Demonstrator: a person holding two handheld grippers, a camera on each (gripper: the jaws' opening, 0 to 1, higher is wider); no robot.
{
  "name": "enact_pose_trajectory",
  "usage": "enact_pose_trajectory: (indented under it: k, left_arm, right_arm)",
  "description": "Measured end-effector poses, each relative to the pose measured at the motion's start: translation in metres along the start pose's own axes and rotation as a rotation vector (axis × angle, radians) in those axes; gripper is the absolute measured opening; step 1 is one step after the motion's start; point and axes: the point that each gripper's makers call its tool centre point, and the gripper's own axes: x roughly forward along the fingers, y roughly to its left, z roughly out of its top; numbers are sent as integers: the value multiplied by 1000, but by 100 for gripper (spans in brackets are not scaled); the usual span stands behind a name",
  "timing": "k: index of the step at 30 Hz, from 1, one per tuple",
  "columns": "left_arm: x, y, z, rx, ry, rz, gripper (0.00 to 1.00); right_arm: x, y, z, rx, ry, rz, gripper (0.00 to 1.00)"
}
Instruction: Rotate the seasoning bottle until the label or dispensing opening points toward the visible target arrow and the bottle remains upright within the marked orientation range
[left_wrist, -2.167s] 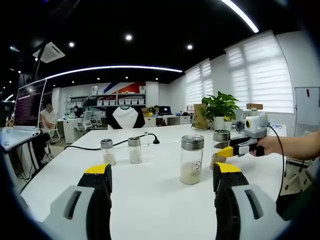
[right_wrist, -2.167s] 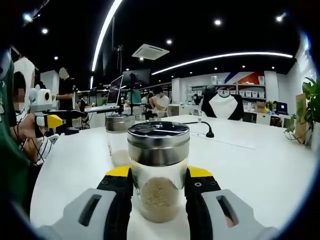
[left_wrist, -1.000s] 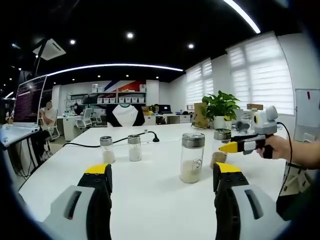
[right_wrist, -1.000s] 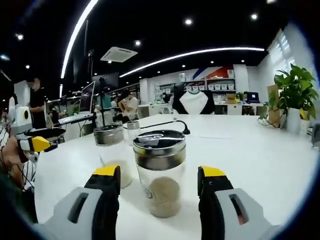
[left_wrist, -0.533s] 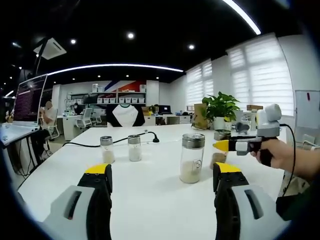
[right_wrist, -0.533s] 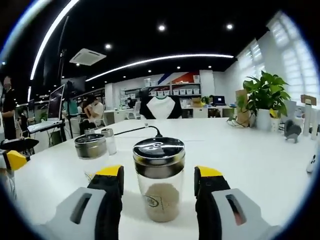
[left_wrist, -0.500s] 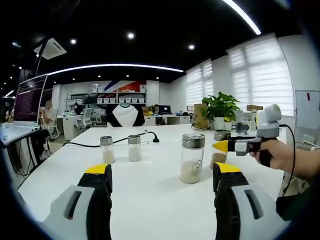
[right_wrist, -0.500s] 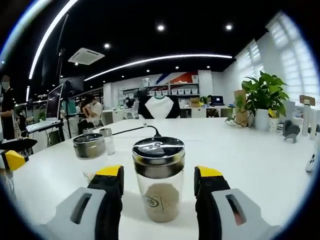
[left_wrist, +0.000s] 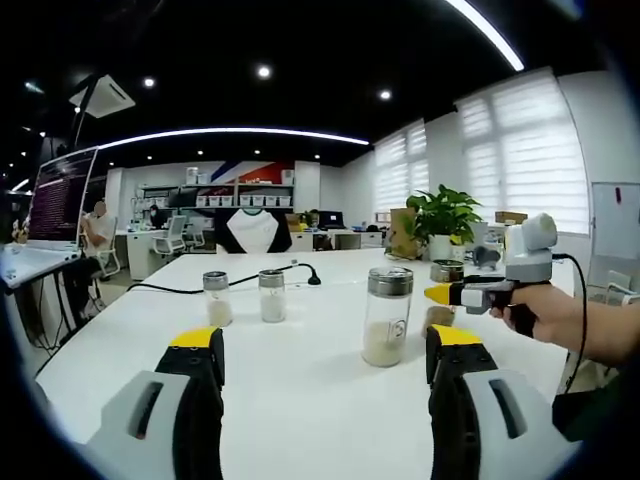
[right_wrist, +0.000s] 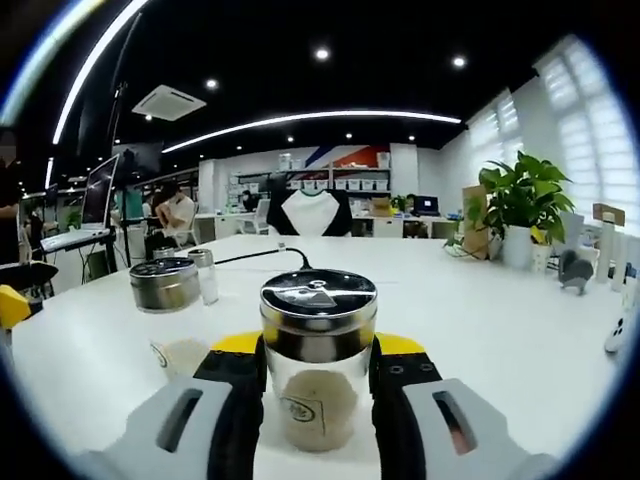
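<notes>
Seasoning bottle stands upright on the white worktop, seated between the right claw jaws. Jaws are closed against the glass body on both sides, just below the metal lid; grip is judged established. Printed label mark is seen low on the near face. No target arrow can be made out in either view.

Left claw is held wide open with nothing in it, well back from the bottles. In the left gripper view the right claw is seen at the far bottle beside a second lidded jar; two small shakers stand further left.

Handling, as judged: glass body is rigid, smooth, likely slippery and breakable; part-filled with powder, so light. Hold is best kept on the mid-body, below the lid, and rotation done about the vertical axis so tipping is avoided.
</notes>
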Motion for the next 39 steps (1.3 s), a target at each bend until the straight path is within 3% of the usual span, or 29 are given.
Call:
enact_pose_trajectory:
  k: [20, 39]
  left_arm:
    - [0, -1, 1, 3, 1, -1, 87]
    - [-1, -1, 2, 3, -2, 3, 87]
  right_arm:
    - [-3, 2, -1, -21, 11, 33, 39]
    - [-3, 4, -2, -51, 28, 160, 38]
